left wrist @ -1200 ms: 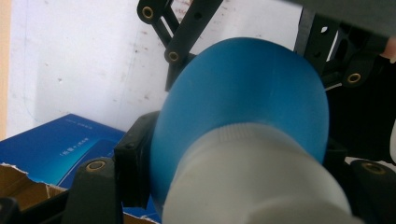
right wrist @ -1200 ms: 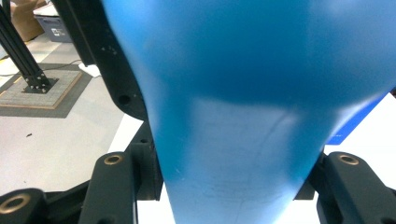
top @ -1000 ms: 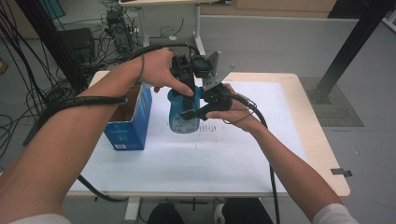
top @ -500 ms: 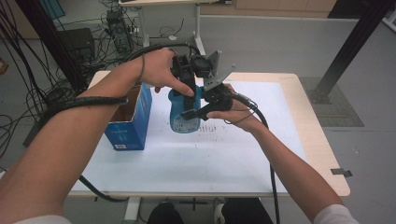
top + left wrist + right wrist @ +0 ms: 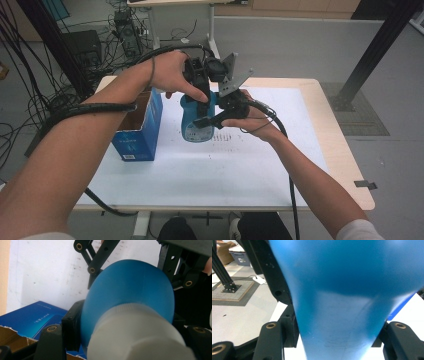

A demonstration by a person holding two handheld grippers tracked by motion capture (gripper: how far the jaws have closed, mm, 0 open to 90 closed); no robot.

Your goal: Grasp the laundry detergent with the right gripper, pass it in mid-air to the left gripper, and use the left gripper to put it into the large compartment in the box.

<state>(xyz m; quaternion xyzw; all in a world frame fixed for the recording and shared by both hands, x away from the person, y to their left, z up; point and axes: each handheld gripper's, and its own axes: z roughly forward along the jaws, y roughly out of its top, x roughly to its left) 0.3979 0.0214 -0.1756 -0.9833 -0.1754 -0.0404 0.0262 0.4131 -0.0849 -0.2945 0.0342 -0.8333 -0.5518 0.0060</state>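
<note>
Blue bottle point(image 5: 198, 120) with a white cap point(image 5: 140, 332) is held upright above the white tabletop point(image 5: 210, 170), just right of an open blue cardboard box point(image 5: 137, 127), with both grippers on it at once. In the high view the left gripper point(image 5: 200, 87) comes down on the bottle's upper part from above, the person's left hand point(image 5: 172, 72) wrapped around the tool. The right gripper point(image 5: 212, 117) meets the bottle from the right side, lower down on its body, carried by the right hand point(image 5: 250, 115).

In the left gripper view the cap and the rounded blue shoulder sit squarely between the two black jaws, which press in against the bottle's sides just below the cap; these jaws are clenched on the bottle. The other gripper's black linkages show beyond the bottle in that view. In the right gripper view the blue body rises straight up between the jaws, both of them tight against its narrower part, so this pair is grasping the bottle too. Whether the bottle's base touches the tabletop cannot be told.
</note>
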